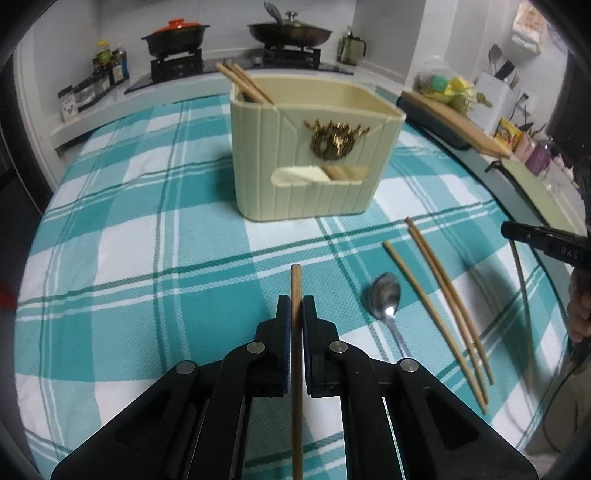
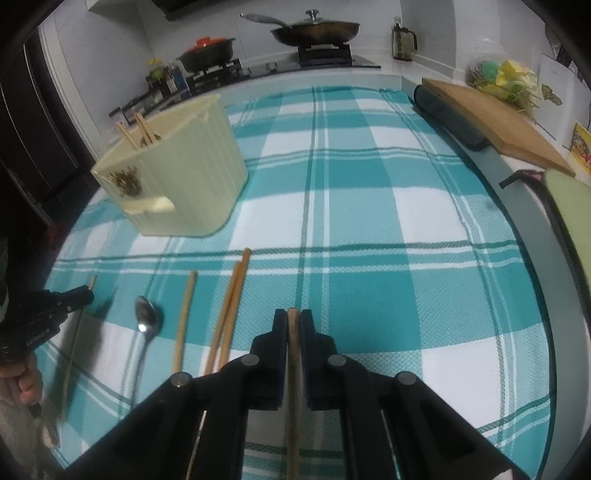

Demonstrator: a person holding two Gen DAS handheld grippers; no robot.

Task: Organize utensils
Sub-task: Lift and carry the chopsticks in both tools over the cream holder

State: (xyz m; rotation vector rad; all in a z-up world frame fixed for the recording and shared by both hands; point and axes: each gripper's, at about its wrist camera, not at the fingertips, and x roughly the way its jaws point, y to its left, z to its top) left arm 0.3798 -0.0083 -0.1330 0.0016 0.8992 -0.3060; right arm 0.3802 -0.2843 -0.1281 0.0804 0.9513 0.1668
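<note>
A cream utensil holder (image 1: pixel 314 155) stands on the checked cloth, with chopsticks (image 1: pixel 243 83) sticking out of its back left corner; it also shows in the right wrist view (image 2: pixel 177 181). My left gripper (image 1: pixel 296 306) is shut on a wooden chopstick (image 1: pixel 296 288) held above the cloth in front of the holder. My right gripper (image 2: pixel 293 321) is shut on another chopstick (image 2: pixel 293 332). Three chopsticks (image 1: pixel 439 295) and a metal spoon (image 1: pixel 386 299) lie on the cloth between the grippers; the spoon also shows in the right wrist view (image 2: pixel 144 317).
The teal checked cloth (image 1: pixel 166 240) covers the table. A wooden cutting board (image 2: pixel 495 110) on a dark tray lies at the right edge. A stove with pans (image 1: pixel 288 33) and bottles (image 1: pixel 110 62) stands behind.
</note>
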